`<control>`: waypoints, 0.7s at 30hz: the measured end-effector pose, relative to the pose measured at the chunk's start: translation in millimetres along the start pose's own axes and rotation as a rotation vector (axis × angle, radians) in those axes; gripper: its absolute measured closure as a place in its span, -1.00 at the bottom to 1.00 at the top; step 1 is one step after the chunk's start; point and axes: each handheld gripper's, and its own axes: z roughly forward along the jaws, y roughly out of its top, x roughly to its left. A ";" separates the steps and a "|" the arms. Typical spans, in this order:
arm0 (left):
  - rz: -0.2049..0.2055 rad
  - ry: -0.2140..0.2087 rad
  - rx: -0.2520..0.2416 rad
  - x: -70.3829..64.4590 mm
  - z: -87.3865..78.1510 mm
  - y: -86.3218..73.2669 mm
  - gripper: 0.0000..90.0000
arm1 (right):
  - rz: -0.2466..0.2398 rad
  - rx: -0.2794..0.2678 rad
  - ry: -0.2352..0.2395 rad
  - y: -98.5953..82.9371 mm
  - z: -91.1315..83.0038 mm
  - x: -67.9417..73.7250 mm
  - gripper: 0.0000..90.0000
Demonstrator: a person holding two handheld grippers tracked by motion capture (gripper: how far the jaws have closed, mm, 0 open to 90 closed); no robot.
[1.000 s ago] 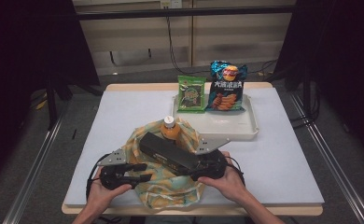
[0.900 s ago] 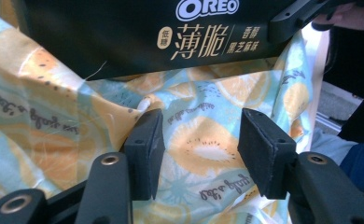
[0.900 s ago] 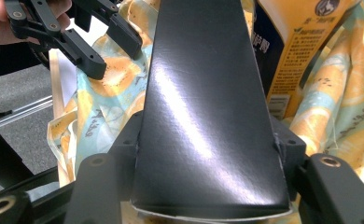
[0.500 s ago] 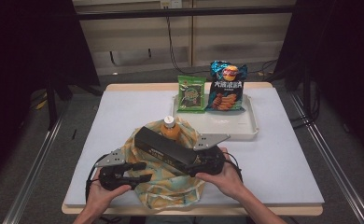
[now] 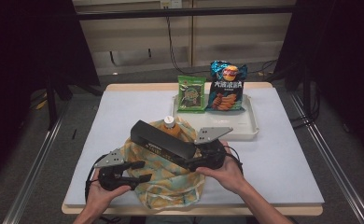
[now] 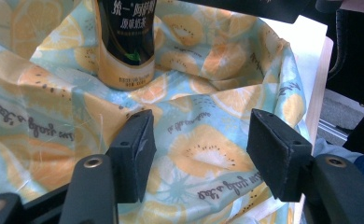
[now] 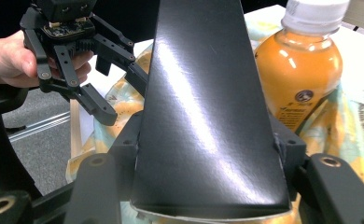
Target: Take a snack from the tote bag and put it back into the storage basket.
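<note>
At the near edge of the white table (image 5: 283, 158), a fruit-print cloth bag (image 5: 166, 179) is spread out. The left gripper (image 5: 140, 171) is held low at the bag's left side; its jaws are seen well apart with nothing between them, over the printed cloth. To its right, the right gripper (image 5: 189, 157) is clamped on the near end of a long black box (image 5: 164, 142). The box's long axis is laid slantwise, its free end pointed far and left, above the bag. Just beyond the box, an orange bottle (image 5: 170, 127) is stood upright in the bag. Bare tabletop is left on both sides of the bag. Farther right, a white tray (image 5: 245, 127) is set, with a green packet (image 5: 192, 93) and a blue crisp bag (image 5: 227, 86) propped in it.
</note>
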 end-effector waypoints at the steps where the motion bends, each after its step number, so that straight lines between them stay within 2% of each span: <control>1: -0.002 0.001 -0.006 -0.7 -1.2 0.0 -0.10 | 0.003 -0.002 -0.001 1.0 -4.7 -1.5 -0.04; 5: 0.012 -0.004 0.000 -2.3 0.1 0.1 -0.09 | -0.024 -0.017 0.013 5.0 -14.0 -7.0 -0.04; 6: 0.011 -0.003 0.001 -2.6 1.1 0.1 -0.09 | -0.018 -0.021 0.027 5.7 -15.9 -9.5 -0.04; 10: 0.023 0.004 0.005 -3.2 2.2 0.9 -0.19 | -0.021 -0.020 0.025 8.0 -21.5 -16.4 -0.04; 15: 0.013 0.004 -0.012 -3.1 1.1 1.0 -0.25 | -0.028 -0.045 0.031 14.8 -31.3 -23.5 -0.04; 18: 0.022 0.005 -0.012 -4.0 0.3 1.5 -0.31 | -0.032 -0.080 0.031 23.5 -41.7 -29.3 -0.04; 21: 0.013 0.002 -0.022 -5.2 0.9 2.0 -0.39 | -0.031 -0.108 0.013 30.7 -51.5 -35.8 -0.04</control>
